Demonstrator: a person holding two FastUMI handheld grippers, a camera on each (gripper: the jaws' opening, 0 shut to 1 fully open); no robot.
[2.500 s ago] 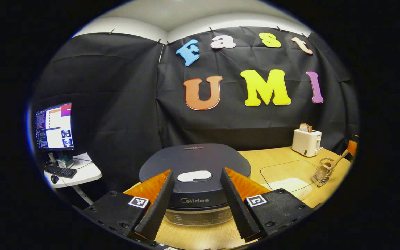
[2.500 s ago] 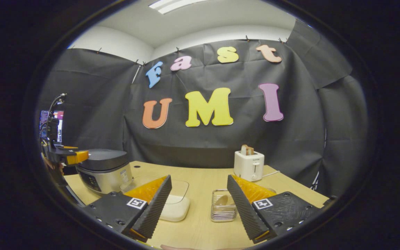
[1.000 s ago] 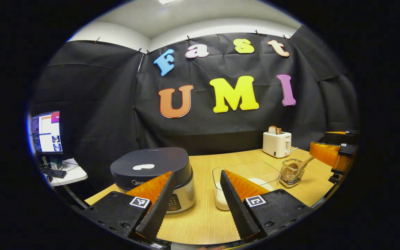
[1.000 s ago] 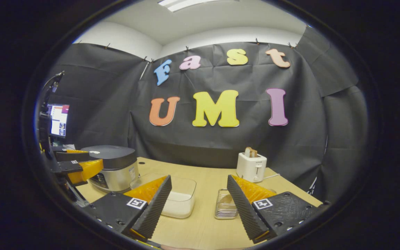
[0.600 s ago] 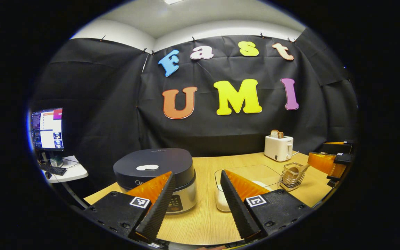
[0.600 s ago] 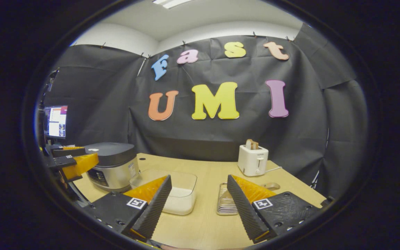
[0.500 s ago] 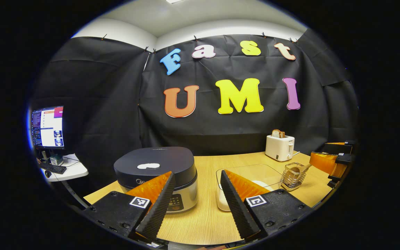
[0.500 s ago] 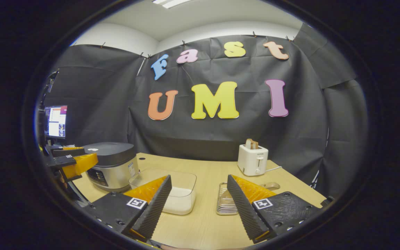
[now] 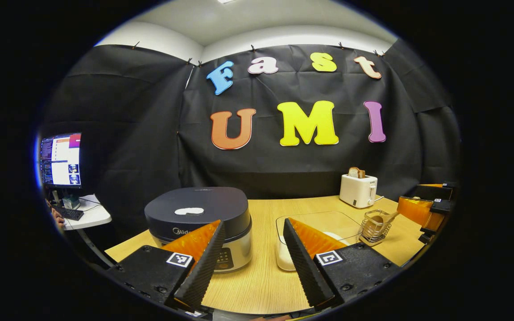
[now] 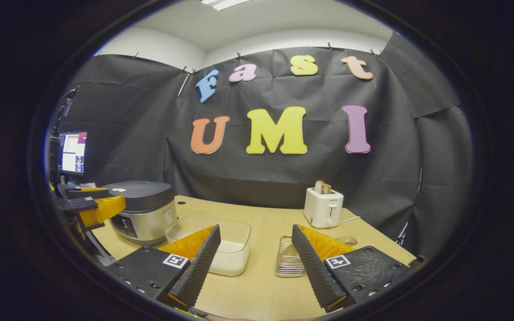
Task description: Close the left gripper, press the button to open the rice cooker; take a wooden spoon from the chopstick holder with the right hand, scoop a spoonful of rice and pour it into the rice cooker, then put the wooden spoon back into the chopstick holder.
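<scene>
The rice cooker (image 9: 201, 220) (image 10: 142, 208), dark-lidded with a silver body, stands shut at the table's left, its white lid button (image 9: 188, 211) on top. A clear box of rice (image 9: 317, 227) (image 10: 223, 247) sits to its right. The wire chopstick holder (image 9: 375, 226) (image 10: 289, 258) holds the wooden spoon (image 9: 384, 218). My left gripper (image 9: 250, 263) (image 10: 94, 207) is open, in front of the cooker and apart from it. My right gripper (image 10: 254, 263) (image 9: 424, 207) is open near the table's front edge, with the rice box and the holder beyond its fingers.
A white toaster (image 9: 358, 189) (image 10: 323, 207) with bread in it stands at the back right of the wooden table (image 9: 261, 276). A monitor (image 9: 59, 159) and a keyboard sit on a small white side table at the far left.
My left gripper has pulled back from just over the cooker's lid to the table's front. Both grippers have stayed open, and the right one has barely shifted.
</scene>
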